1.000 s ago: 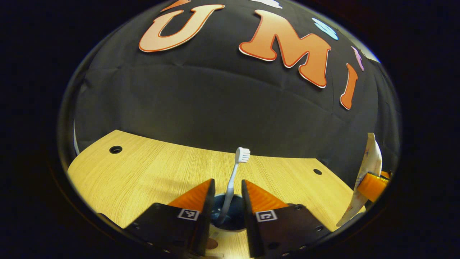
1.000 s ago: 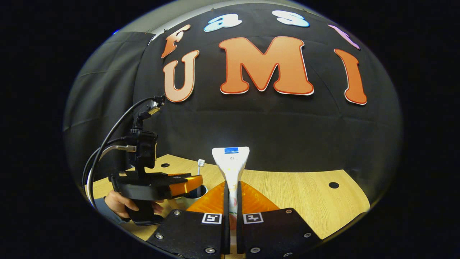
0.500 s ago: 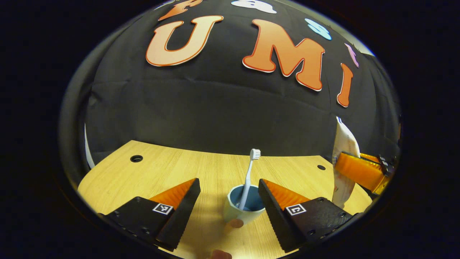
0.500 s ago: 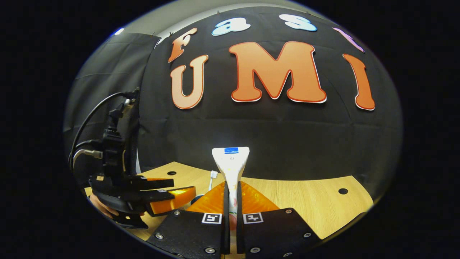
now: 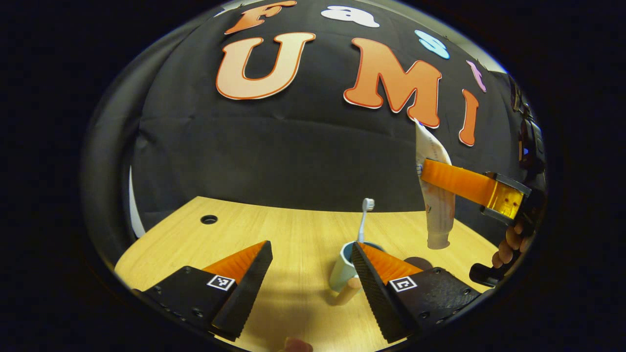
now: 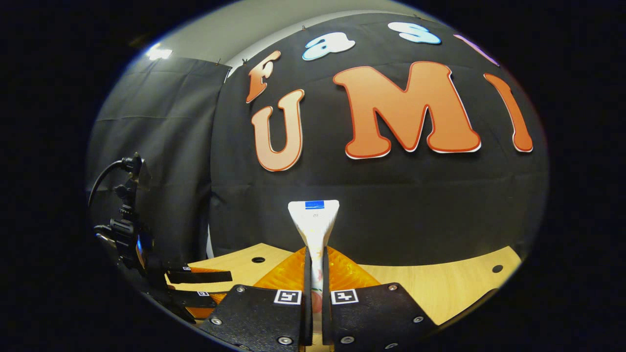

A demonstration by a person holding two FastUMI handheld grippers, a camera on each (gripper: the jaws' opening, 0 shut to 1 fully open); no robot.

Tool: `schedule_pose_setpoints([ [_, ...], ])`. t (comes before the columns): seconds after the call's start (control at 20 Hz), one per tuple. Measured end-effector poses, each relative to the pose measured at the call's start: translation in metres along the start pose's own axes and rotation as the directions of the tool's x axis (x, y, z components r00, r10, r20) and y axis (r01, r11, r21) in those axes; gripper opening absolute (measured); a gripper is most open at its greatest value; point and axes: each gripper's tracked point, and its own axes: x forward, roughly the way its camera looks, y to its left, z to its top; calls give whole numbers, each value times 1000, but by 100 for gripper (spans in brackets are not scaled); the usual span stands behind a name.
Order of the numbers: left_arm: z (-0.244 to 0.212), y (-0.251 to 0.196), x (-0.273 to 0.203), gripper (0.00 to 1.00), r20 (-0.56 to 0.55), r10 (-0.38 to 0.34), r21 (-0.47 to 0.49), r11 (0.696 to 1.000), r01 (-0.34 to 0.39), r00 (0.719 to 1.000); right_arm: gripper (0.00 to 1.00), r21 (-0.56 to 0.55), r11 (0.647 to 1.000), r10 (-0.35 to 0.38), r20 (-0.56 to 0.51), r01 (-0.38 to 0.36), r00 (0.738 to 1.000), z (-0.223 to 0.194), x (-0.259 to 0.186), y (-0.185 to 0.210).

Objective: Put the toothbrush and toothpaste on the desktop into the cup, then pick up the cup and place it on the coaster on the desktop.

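We hold toothpaste [image 6: 313, 222] clamped in R gripper [image 6: 313, 288], cap down; L gripper [image 5: 313, 274] wide, empty. Centre cap over cup [image 5: 342, 266], clear of toothbrush [image 5: 364, 220], lower before release.

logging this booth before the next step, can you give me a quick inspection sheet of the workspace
surface: wooden desktop with round holes.
job's things: toothbrush stands head up in the cup; toothpaste hangs cap down, off the desktop, to the right of the cup; a dark round patch by the cup may be the coaster, cannot tell.
clutter: nothing seen.
grippers: left claw open, holding nothing, near the cup; right claw shut on the toothpaste.
cables: black cable on the left claw's rig.
surroundings: black cloth wall; a hand on the right claw's grip.
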Motion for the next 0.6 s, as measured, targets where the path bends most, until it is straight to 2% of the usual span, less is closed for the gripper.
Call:
schedule_pose_setpoints([
  [0.25,-6,15,-14,98,12,20,-3,1000,-20,1000,8,-5,1000,29,45,-29,999,-7,29,7],
  [0.45,-9,21,-18,99,7,20,-9,1000,-20,1000,8,47,993,107,51,-110,993,-30,46,22],
  [0.6,-11,23,-18,99,9,19,-20,1000,-19,1000,8,55,992,109,45,-112,993,-42,57,20],
])
